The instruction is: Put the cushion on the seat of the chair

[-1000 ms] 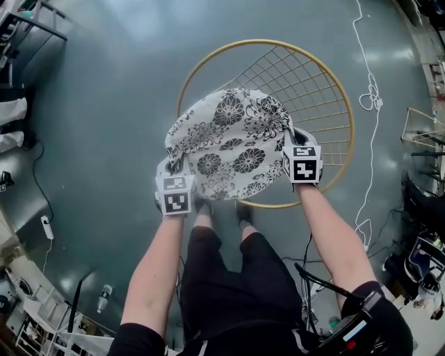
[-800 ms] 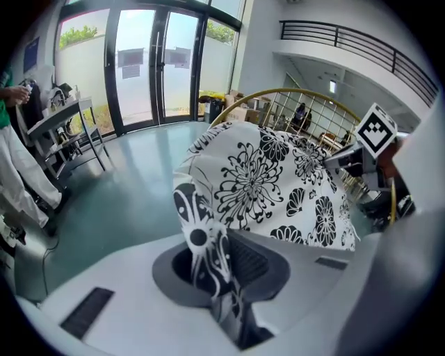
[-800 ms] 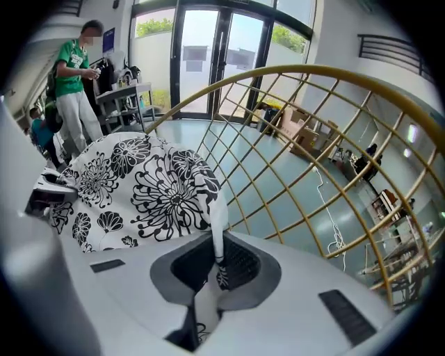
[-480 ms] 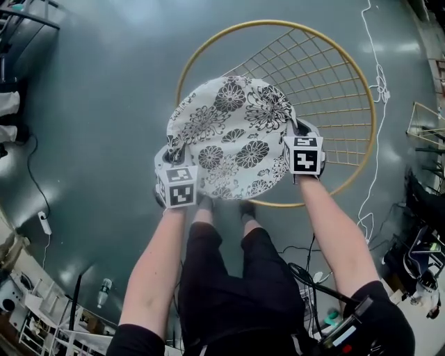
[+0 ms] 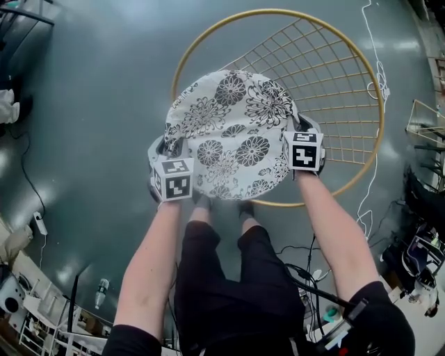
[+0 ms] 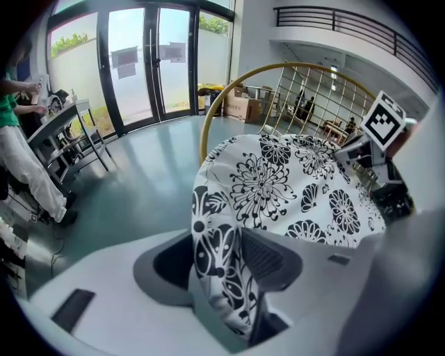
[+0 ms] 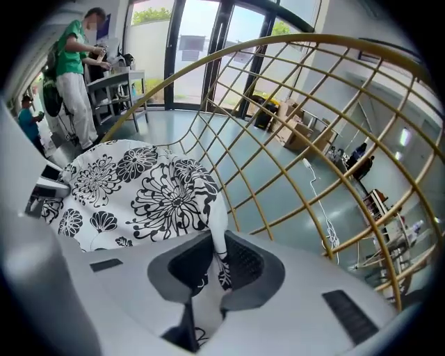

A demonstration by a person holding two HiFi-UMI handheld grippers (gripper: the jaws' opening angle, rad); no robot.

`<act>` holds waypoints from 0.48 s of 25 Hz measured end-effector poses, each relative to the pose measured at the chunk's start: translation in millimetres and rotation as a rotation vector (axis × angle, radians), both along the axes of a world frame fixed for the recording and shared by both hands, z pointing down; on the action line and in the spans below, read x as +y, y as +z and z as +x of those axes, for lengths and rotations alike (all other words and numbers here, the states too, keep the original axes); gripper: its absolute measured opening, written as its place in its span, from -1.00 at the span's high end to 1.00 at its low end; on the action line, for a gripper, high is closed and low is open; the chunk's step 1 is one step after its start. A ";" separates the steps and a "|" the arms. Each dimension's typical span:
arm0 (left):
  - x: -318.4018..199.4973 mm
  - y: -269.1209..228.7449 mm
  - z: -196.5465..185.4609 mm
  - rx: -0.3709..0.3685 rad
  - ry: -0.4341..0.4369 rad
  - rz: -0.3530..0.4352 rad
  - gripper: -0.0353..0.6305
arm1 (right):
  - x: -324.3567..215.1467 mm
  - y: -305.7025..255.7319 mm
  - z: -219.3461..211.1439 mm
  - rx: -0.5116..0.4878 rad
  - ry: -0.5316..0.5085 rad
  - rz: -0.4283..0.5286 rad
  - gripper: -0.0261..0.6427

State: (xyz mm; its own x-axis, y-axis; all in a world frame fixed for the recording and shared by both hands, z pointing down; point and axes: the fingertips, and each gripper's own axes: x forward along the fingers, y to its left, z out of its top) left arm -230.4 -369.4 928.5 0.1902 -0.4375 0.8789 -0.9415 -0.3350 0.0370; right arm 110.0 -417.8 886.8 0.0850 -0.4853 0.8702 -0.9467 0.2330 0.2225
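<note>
Left gripper point(image 6: 229, 268) is spreading, its jaws having just been opening, the cushion point(image 5: 229, 132) edge slack between them | right gripper point(image 7: 215, 268) is loosening likewise on the opposite edge | cushion is lying over the chair point(image 5: 278, 10) seat | probably letting go because it is placed

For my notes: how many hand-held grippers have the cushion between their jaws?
2: the left hand-held gripper at the cushion's left edge, the right hand-held gripper at its right edge; both have just been opening their jaws. No third shows.
</note>
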 end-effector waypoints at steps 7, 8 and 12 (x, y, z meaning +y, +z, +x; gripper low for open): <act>5.2 -6.9 -5.2 -0.012 0.000 0.032 0.06 | 3.1 -4.1 7.3 0.011 0.002 0.018 0.47; 5.4 -10.7 -5.6 -0.015 0.001 0.042 0.05 | 3.4 -5.5 8.1 0.010 0.000 0.021 0.44; 9.3 -30.8 -10.3 -0.033 -0.009 0.089 0.05 | 5.6 -17.1 3.7 -0.009 -0.020 0.044 0.35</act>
State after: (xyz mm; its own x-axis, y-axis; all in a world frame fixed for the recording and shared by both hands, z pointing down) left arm -240.7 -360.1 897.6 0.1576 -0.5159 0.8421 -0.9447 -0.3272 -0.0237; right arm 113.7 -412.2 869.7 0.0672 -0.5248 0.8486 -0.9438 0.2424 0.2247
